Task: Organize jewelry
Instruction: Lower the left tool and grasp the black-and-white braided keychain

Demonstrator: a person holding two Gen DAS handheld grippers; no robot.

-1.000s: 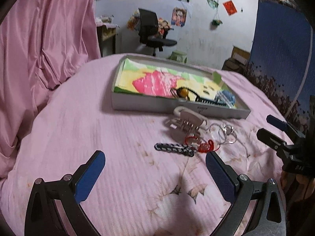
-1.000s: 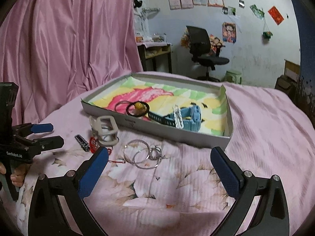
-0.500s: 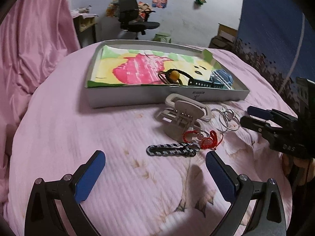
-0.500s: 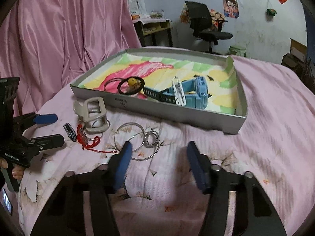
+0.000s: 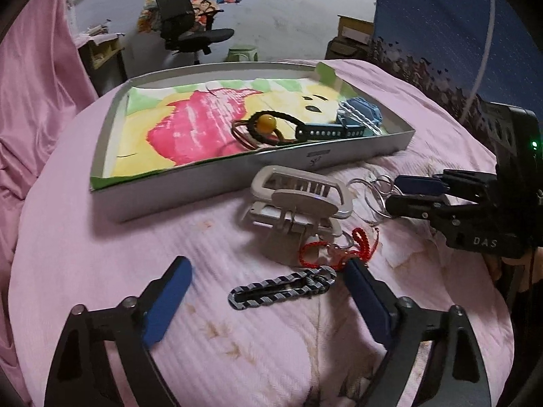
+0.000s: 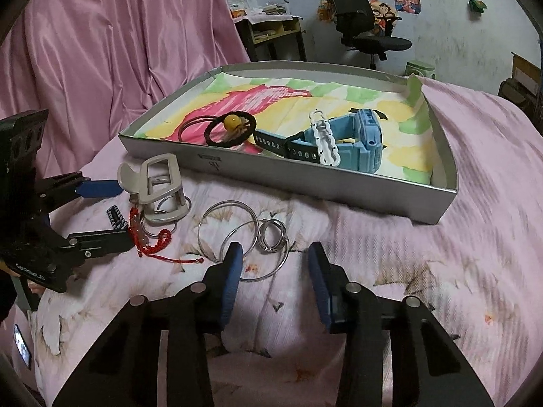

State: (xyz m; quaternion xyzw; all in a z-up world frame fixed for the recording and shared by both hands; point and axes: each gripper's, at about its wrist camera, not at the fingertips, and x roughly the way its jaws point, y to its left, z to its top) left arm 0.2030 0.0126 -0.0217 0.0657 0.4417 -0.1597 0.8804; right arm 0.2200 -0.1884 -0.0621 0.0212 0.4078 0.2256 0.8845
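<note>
Narrowed since a second ago: right tool [image 6: 274, 257], now part spread over silver rings [image 6: 237, 235] at lower centre. Left tool [image 5: 268, 276] wide apart around striped clip [image 5: 283, 288]. Partly done: grey tray [image 6: 339, 186] holds blue watch [image 6: 363, 139], beaded hair tie [image 6: 230, 128]; grey claw clip [image 5: 298, 210], red cord [image 5: 336, 247] left on pink bed [image 5: 101, 254].

The left gripper [image 5: 268, 273], jaws wide apart, flanks a striped hair clip [image 5: 282, 289] on pink bedding [image 5: 101, 237].
</note>
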